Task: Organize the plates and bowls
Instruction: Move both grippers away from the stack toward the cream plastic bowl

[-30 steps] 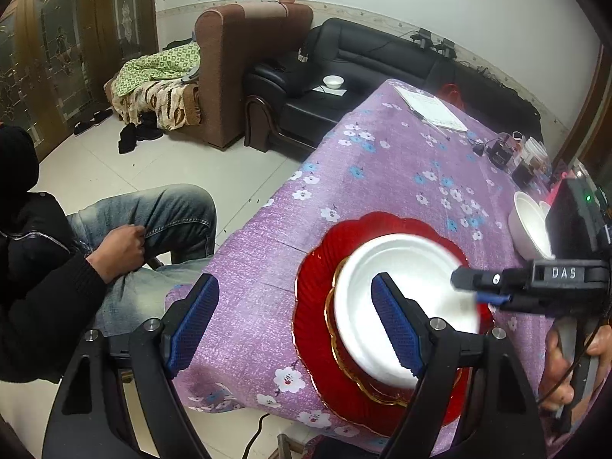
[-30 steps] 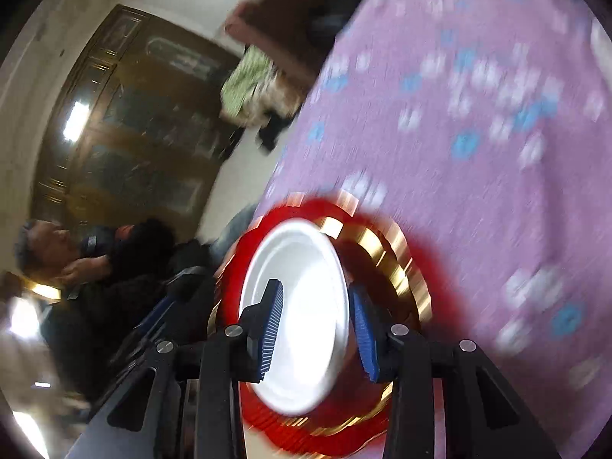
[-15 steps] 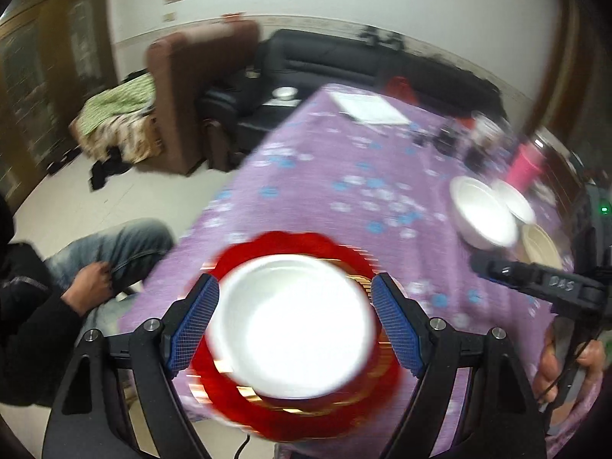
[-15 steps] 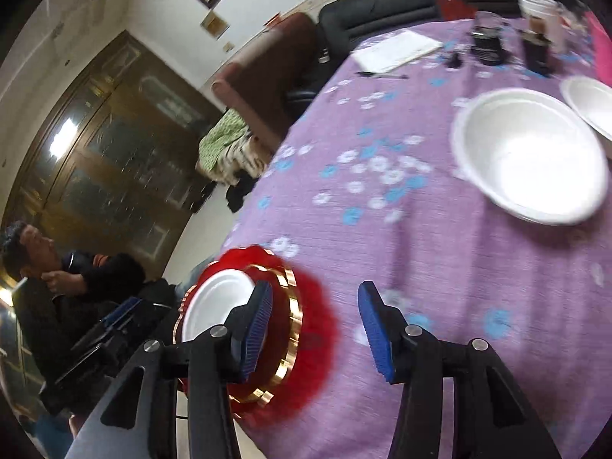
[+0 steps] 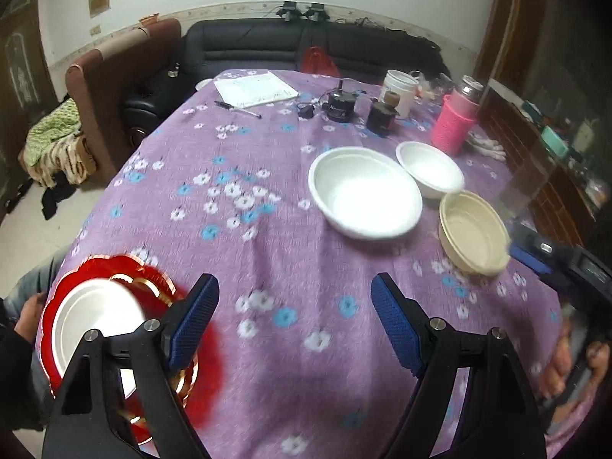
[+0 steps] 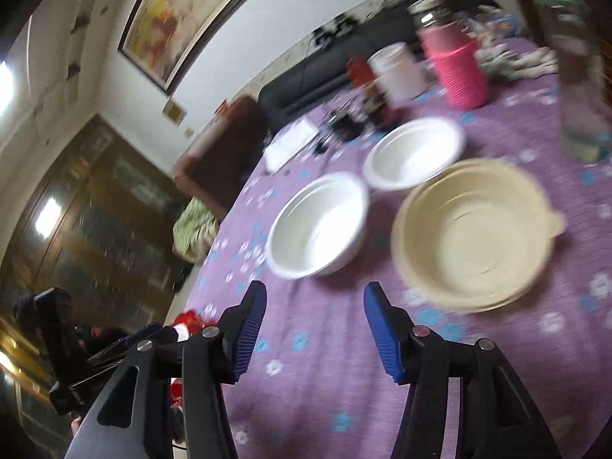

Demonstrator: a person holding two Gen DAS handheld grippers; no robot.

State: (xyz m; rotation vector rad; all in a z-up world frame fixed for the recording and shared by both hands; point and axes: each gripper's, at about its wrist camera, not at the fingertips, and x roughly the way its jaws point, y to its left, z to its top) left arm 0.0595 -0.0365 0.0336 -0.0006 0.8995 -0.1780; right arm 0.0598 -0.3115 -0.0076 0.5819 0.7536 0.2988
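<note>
Ahead of my left hand-held gripper, wide open and empty, the table carries a big white bowl. My right hand-held gripper, jaws just opening, empty, faces the beige bowl.

Purple floral tablecloth carries three bowls, stacked plates, notebook.

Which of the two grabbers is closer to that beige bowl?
The right gripper: the beige bowl sits just ahead, right of its open jaws. The left gripper is farther back, over bare tablecloth.
</note>
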